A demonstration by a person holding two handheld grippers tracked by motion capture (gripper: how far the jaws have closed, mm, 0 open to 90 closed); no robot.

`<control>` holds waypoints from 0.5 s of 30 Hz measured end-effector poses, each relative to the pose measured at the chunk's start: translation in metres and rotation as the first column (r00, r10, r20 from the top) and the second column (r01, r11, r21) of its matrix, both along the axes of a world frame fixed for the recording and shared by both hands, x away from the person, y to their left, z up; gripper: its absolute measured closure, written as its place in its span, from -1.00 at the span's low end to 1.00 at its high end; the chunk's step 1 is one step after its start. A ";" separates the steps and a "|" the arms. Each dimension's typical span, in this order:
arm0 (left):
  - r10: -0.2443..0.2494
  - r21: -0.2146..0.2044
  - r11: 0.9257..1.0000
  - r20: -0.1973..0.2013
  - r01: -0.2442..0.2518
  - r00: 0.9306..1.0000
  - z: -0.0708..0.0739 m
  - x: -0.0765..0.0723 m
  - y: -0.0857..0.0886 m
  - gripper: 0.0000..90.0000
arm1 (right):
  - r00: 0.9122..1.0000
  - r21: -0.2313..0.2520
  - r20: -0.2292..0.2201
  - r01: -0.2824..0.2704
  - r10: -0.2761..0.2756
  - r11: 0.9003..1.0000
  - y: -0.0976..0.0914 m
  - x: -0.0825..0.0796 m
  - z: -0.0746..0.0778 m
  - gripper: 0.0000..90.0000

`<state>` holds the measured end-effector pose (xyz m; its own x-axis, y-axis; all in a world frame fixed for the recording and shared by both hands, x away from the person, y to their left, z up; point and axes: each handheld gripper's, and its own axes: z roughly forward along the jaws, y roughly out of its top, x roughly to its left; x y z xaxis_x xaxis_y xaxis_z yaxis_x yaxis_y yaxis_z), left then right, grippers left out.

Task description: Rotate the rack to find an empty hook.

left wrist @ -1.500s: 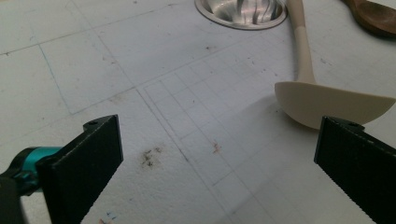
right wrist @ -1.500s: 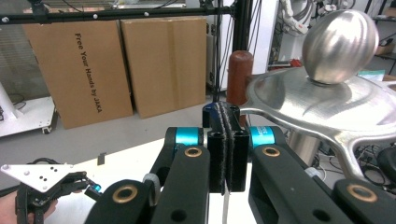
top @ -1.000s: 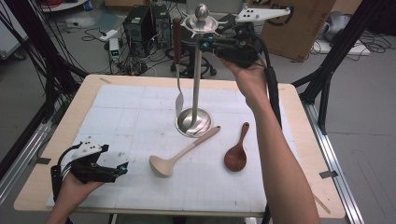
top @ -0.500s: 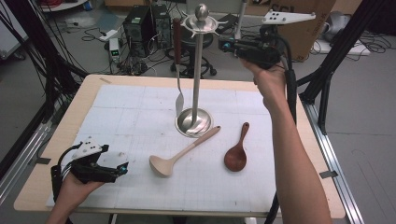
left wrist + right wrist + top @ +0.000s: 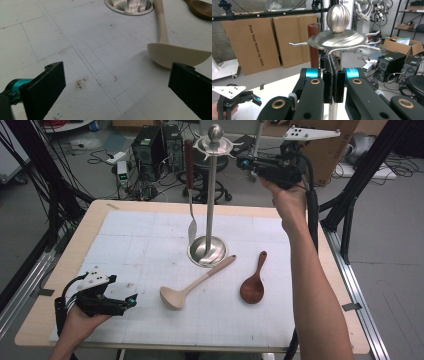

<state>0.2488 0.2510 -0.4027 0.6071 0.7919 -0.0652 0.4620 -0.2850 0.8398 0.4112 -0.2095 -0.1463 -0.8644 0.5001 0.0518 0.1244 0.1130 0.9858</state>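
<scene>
A steel utensil stand [image 5: 210, 195] rises from a round base [image 5: 207, 251] at mid-table. A slotted turner with a dark red handle [image 5: 190, 185] hangs from one of its hooks. A beige ladle [image 5: 192, 284] and a brown wooden spoon [image 5: 253, 282] lie flat in front of the base. My right gripper [image 5: 242, 162] is held high, just right of the stand's top disc [image 5: 337, 37], level with it, jaws shut with nothing between them [image 5: 333, 60]. My left gripper [image 5: 131, 301] rests low at the front left, open [image 5: 118, 68], pointing at the ladle's bowl [image 5: 175, 53].
A white gridded mat [image 5: 150, 245] covers the wooden table [image 5: 40, 320]. Black frame posts [image 5: 350, 205] stand at the table's right and left sides. Cardboard boxes [image 5: 252, 42] and electronics [image 5: 150, 145] sit on the floor beyond the far edge.
My right gripper has drawn back to the right, away from the stand's top, still shut. The left gripper and the utensils on the table have not moved.
</scene>
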 end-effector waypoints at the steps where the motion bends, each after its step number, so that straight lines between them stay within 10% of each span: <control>1: -0.002 0.001 1.000 0.001 0.002 1.000 0.000 0.000 0.000 -0.96 | 1.000 0.000 -0.001 0.001 -0.001 1.000 0.000 0.000 0.000 0.99; 15: -0.006 0.004 1.000 0.000 0.006 1.000 0.000 0.000 -0.001 -0.96 | 0.999 -0.014 0.014 -0.039 0.039 0.999 0.021 -0.006 0.002 0.99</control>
